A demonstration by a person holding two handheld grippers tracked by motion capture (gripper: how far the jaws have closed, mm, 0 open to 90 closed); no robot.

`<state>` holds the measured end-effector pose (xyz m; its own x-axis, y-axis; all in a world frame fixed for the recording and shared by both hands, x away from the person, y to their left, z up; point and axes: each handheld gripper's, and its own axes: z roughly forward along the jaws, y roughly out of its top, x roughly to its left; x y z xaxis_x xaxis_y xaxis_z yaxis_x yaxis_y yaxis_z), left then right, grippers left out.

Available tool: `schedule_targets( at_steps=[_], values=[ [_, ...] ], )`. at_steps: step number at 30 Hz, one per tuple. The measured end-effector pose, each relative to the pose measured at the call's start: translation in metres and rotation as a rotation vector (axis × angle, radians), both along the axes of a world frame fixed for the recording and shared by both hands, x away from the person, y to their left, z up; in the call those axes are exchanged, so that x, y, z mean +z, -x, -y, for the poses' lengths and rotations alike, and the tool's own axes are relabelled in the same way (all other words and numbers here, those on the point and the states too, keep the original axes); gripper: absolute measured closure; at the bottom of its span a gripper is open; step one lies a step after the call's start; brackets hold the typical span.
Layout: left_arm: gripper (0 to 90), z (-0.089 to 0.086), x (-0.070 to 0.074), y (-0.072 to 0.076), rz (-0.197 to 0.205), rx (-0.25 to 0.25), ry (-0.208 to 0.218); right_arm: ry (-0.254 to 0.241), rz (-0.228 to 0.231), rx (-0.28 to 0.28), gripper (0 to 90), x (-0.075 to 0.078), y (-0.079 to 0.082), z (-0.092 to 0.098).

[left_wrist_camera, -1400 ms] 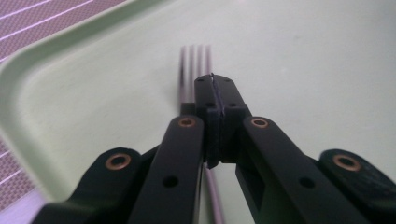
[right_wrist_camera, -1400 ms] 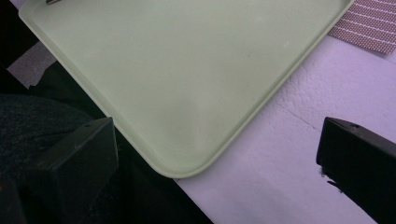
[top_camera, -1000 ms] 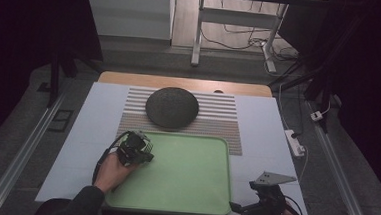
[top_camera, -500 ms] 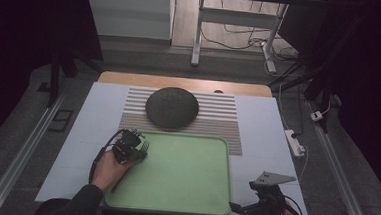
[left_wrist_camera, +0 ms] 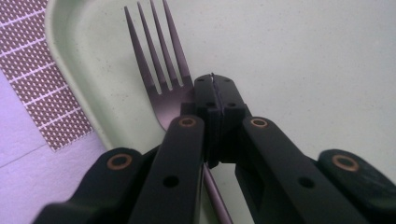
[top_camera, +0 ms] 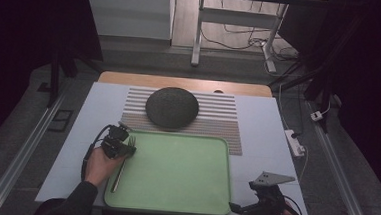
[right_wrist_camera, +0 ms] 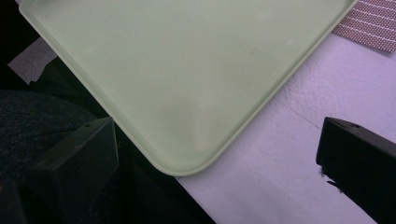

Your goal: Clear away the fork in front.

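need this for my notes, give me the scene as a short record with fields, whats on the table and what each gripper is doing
surface: white table with a striped mat at the back
tray: green tray in front of the mat, bare apart from the fork
fork: fork along the tray's left edge, tines pointing away from the person
dark object: round dark dome on the mat
left gripper: left gripper shut on the fork's neck
right gripper: right gripper open, nothing between its jaws, by the tray's near right corner

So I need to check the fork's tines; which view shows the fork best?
The left gripper view: the fork is close up, tines sharp, over the green tray. The high view shows it small and dim by the tray's left rim.
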<state>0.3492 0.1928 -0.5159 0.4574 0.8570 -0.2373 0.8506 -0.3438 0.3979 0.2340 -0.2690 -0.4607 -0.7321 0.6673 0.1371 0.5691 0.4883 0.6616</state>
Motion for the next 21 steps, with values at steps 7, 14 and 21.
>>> schedule_targets(
  at_steps=[7, 14, 21],
  values=[
    [88.8, 0.004, 0.010, 0.005, 0.072, -0.075, 0.051, -0.002, 0.000, -0.001, 0.0, 0.000, 0.000, 0.000],
    [71.0, 0.007, 0.017, 0.010, 0.141, -0.118, 0.097, 0.003, 0.002, 0.000, 0.0, 0.000, 0.000, 0.000],
    [46.8, 0.012, 0.023, 0.016, 0.227, -0.188, 0.165, 0.005, 0.003, 0.004, 0.0, 0.000, 0.001, -0.001]
  ],
)
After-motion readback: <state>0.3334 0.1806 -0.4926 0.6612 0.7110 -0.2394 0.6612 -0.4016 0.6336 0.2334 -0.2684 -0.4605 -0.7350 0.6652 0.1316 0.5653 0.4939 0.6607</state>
